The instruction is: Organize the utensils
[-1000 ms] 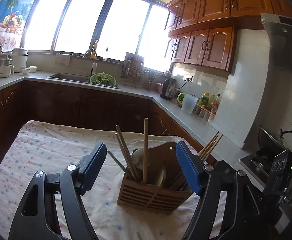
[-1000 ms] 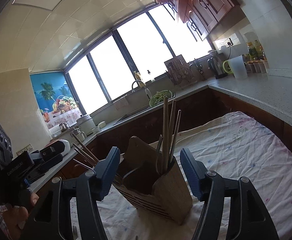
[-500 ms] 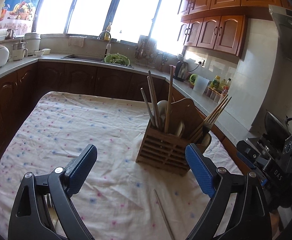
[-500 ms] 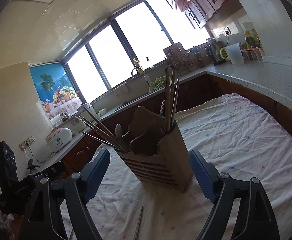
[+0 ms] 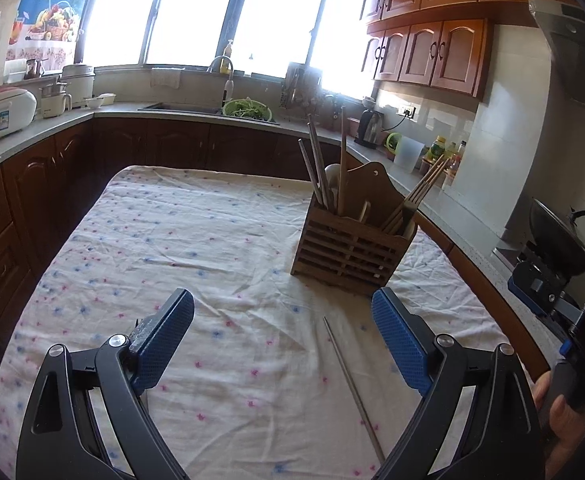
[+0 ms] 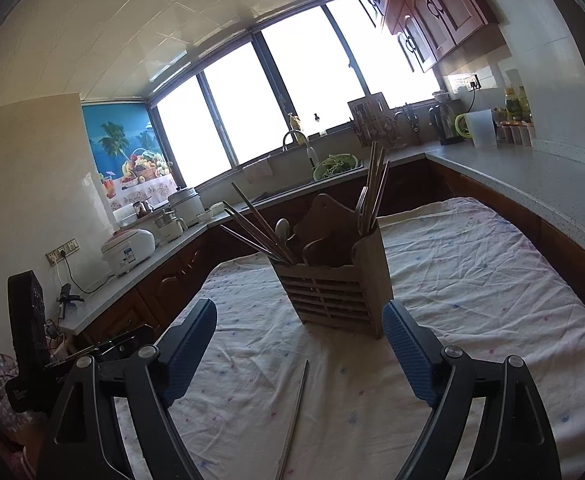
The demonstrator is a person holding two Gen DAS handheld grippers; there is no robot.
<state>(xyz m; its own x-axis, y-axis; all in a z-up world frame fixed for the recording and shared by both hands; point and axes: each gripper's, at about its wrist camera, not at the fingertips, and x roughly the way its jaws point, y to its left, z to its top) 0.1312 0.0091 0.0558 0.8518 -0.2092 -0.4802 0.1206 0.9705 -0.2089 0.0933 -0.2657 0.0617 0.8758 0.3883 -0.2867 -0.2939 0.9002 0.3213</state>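
Observation:
A slatted wooden utensil holder [image 5: 344, 248] [image 6: 332, 292] stands upright on the flowered tablecloth, with chopsticks, a spoon and a fork in it. One chopstick [image 5: 352, 384] [image 6: 292, 420] lies loose on the cloth in front of it. My left gripper [image 5: 281, 300] hangs open, short of the holder, with nothing between its blue pads. My right gripper [image 6: 299, 312] faces the holder from the other side; its jaws are opening and nothing is between them. The loose chopstick lies below and between the fingers in both views.
The table's cloth [image 5: 172, 240] stretches to the left. A counter runs around the room with a rice cooker [image 5: 4, 114], a sink, a green colander [image 5: 246, 109] and a kettle [image 5: 370, 128]. A wok [image 5: 560, 240] sits at the right, above a hand [image 5: 560, 412].
Both grippers have drawn back from the holder, which had been between their pads, and their jaws have widened. The loose chopstick on the cloth has come into view.

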